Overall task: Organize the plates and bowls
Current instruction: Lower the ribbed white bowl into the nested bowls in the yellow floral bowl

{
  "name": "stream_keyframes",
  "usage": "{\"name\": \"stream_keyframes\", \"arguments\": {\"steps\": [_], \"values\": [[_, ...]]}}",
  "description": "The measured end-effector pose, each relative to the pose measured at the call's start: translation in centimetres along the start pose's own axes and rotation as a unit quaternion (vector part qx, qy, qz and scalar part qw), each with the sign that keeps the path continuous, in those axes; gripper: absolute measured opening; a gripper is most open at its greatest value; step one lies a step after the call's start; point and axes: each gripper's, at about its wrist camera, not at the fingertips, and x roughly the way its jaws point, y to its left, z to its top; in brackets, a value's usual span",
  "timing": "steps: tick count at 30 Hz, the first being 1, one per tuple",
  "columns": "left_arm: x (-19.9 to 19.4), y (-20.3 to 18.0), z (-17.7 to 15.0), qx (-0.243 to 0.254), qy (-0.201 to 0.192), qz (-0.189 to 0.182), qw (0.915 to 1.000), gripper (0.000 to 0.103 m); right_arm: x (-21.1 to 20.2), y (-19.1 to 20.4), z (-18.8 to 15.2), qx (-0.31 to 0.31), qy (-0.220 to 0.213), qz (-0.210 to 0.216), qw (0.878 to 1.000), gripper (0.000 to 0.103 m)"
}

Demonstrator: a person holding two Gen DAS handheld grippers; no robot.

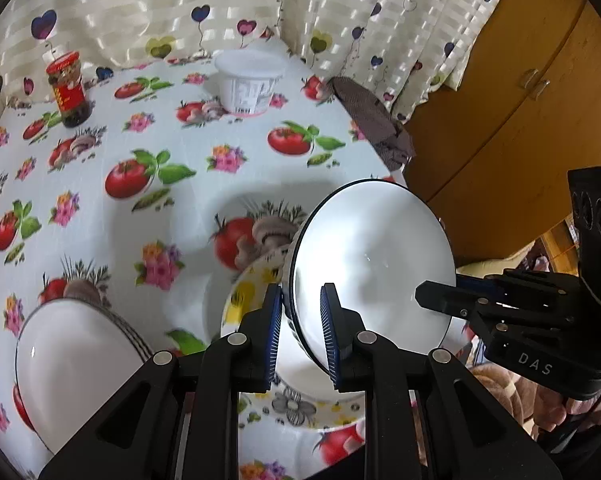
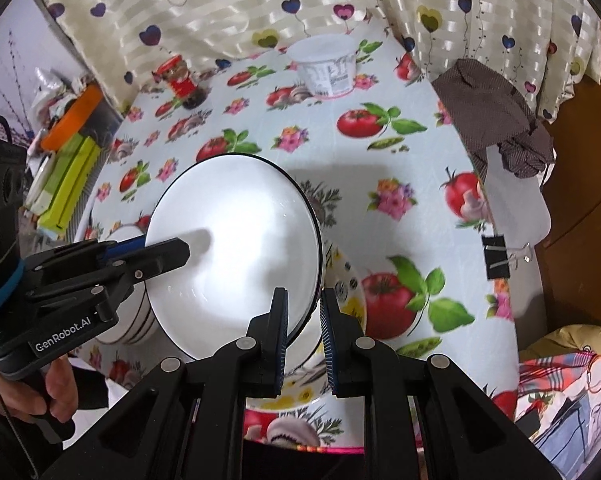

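Bowl (image 1: 372, 264) tilted between my left tongs (image 1: 300, 332) and right tongs (image 2: 303, 336), both clamped on its rim; plate (image 1: 300, 404) beneath, mostly hidden.

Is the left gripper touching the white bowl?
Touching. In the left wrist view the left gripper has the white bowl rim pinched between its blue pads, one on each side.

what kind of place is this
Probably a home dining or kitchen table: a patterned tablecloth with tomatoes, a heart-print curtain behind, and a sauce jar beside bowls.
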Motion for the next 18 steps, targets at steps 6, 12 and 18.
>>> {"name": "stream_keyframes", "arguments": {"steps": [6, 12, 18], "values": [[0.8, 0.4, -1.9, -0.008, 0.022, 0.006, 0.9997, 0.02, 1.0, 0.4, -1.7, -0.003, 0.019, 0.0, 1.0, 0.016], [1.3, 0.4, -3.0, -0.006, 0.038, 0.016, 0.9991, 0.02, 2.0, 0.6, -2.5, -0.007, 0.039, 0.001, 0.999, 0.016], [1.9, 0.4, -2.9, -0.001, 0.05, 0.02, 0.9986, 0.02, 2.3, 0.5, -2.2, -0.008, 0.041, 0.0, 0.999, 0.016]]}}
